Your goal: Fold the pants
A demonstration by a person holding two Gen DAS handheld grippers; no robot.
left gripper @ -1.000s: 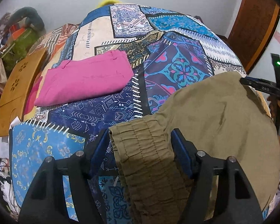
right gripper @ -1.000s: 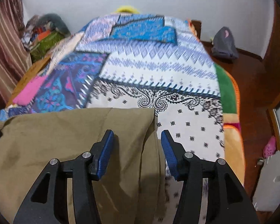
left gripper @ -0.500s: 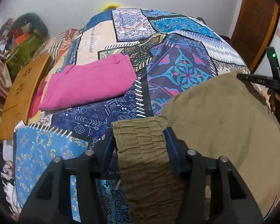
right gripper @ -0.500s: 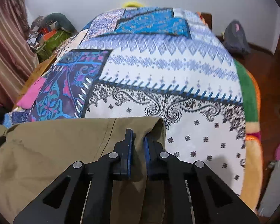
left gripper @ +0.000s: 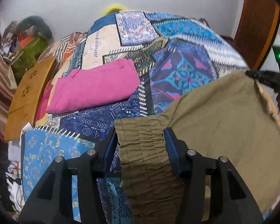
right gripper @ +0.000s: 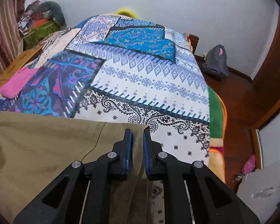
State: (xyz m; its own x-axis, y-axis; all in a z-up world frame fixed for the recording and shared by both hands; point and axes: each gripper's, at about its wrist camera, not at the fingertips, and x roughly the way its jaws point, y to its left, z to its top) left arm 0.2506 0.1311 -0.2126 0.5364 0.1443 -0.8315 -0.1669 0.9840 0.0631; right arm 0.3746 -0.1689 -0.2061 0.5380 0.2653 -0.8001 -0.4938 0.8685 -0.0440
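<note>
Far left on the patchwork bed cover (left gripper: 95,130): pink pants (left gripper: 95,85), folded flat already, well apart from the work.

Next, the left gripper (left gripper: 141,143). Blue fingers set wide, one on each side of the bunched stretchy waistband (left gripper: 140,138) of the olive pants (left gripper: 224,123). Both seem to touch the band's edges, but cannot tell whether squeezing it yet or only framing it. Looks not fully closed.

Across the middle: olive pants spread over the near edge of the bed, waistband at the left end, flat cloth running to the right.

Far right: the right gripper (right gripper: 138,143). Fingers nearly together, pinching a thin edge of the olive cloth at its corner.

Probably soft, light and floppy stuff. Likely to sag and wrinkle when lifted, not likely to slip much. Thick waistband: a good spot to grab on one end. Best with both ends held and kept level, so the fold lands neat.
</note>
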